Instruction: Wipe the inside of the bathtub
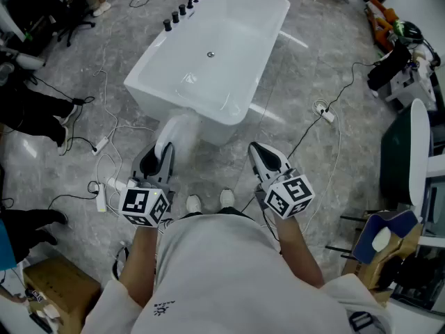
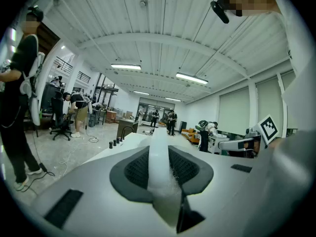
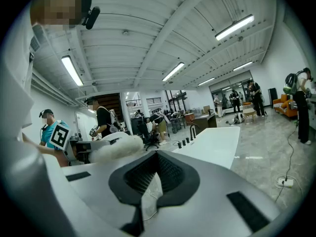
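At twelve o'clock stands the bathtub, wiping seemingly not begun; left gripper jaws clamp a white fluffy cloth, right gripper jaws closed, empty.

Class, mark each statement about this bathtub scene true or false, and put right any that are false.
1. The left gripper grips a white fluffy cloth. True.
2. The cloth lies inside the bathtub. False: it is outside, by the tub's near end.
3. The right gripper holds a sponge. False: its jaws are together with nothing between them.
4. Black tap fittings stand on the tub's rim. True.
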The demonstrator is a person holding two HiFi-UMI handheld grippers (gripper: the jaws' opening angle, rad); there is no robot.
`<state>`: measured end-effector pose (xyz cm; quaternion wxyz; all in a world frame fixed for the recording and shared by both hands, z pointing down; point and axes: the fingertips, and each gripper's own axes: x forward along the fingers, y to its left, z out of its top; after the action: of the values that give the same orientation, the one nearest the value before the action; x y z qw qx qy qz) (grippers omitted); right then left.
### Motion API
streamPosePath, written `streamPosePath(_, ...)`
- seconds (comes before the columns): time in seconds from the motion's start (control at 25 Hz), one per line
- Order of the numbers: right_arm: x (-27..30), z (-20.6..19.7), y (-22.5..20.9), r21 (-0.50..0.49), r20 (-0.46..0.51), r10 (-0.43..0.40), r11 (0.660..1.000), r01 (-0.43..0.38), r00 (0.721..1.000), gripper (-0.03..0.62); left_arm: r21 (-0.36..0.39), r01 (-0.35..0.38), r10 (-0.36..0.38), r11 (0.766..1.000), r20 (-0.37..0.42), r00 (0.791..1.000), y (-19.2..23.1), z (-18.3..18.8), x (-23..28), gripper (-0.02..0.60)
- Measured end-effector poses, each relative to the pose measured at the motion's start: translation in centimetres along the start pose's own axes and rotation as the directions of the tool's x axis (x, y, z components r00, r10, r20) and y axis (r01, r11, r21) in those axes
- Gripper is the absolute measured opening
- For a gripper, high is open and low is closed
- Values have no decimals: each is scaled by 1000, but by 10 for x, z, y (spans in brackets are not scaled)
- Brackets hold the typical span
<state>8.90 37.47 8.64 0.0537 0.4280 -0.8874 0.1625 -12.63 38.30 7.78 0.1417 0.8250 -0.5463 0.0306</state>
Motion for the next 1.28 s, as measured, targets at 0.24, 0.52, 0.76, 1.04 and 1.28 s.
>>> streamPosePath(0.24,9,2,8,-11,11,-16,1000,16,1000,20,8,12,-12,1000,10,1000,13,3,-1,101)
streamPosePath(0.52,10,4,19,9,40,-17,1000,16,999,20,-6,30,-30,1000,20,999,21,4,-6,101)
streamPosePath(0.76,14,0,30,49,26,-10,999,9,1000,20,-19,47,-47,999,20,999,27,0,-14,103)
streamPosePath(1.04,24,-9,52,41,3,7,999,-7,1000,20,-24,55,-54,998,18,998,45,-4,-25,101)
streamPosePath(1.28,33,-9,65,13,-14,20,1000,-20,1000,21,-28,53,-53,998,23,998,61,-5,-33,102)
